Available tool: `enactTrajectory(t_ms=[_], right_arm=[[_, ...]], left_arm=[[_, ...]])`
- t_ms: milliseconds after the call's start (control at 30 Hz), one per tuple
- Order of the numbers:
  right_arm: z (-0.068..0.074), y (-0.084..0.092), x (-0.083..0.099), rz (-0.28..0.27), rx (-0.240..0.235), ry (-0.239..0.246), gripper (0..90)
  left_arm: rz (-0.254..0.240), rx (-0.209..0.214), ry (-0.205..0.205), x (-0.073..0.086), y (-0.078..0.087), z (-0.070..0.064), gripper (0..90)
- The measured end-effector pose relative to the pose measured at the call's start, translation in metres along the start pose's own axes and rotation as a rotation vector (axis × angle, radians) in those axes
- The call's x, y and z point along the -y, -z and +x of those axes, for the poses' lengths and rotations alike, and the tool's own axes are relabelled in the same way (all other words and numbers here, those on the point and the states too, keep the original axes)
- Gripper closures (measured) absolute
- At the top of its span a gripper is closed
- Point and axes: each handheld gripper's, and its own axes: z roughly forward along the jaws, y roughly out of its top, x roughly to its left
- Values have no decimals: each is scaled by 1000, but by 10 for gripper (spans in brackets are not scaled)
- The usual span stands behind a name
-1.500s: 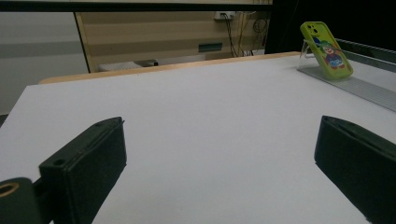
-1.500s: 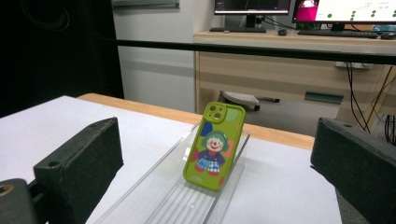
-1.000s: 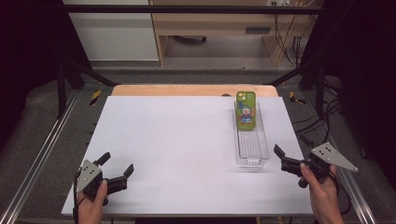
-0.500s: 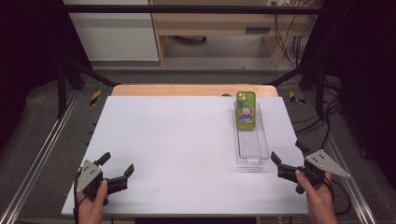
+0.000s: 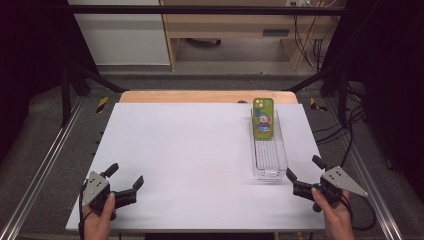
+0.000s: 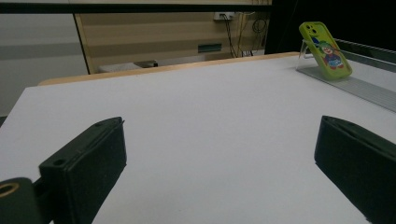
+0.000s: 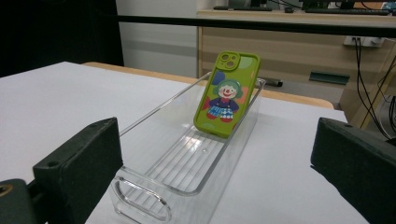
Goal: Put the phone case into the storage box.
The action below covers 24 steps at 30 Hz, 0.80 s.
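A green phone [image 5: 263, 118] with a clown picture on its case leans against the far end wall of a long clear plastic tray [image 5: 278, 156] at the table's right side; it also appears as the phone [image 7: 226, 94] in the tray [image 7: 154, 198] and far off as the phone [image 6: 326, 50]. My right gripper [image 5: 304, 172] is open, held low just right of the tray's near end, jaws pointing at it. My left gripper [image 5: 124, 175] is open near the front left corner, with nothing between its fingers [image 6: 88, 161].
The white tabletop [image 5: 185, 150] stretches wide between the two grippers. A wooden strip [image 5: 200, 96] runs along its far edge. Metal rails [image 5: 45, 165] flank the table, and cables [image 5: 350, 130] hang off to the right.
My right gripper has drawn in from the right edge toward the near end of the tray and turned to face it. The left gripper has stayed put.
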Motion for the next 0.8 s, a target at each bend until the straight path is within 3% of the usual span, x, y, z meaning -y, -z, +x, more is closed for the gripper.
enactTrajectory(t_ms=[800], right_arm=[[14,-3,14,-22,-42,18,24]], left_arm=[[-6,1,-1,-1,1,0,15]])
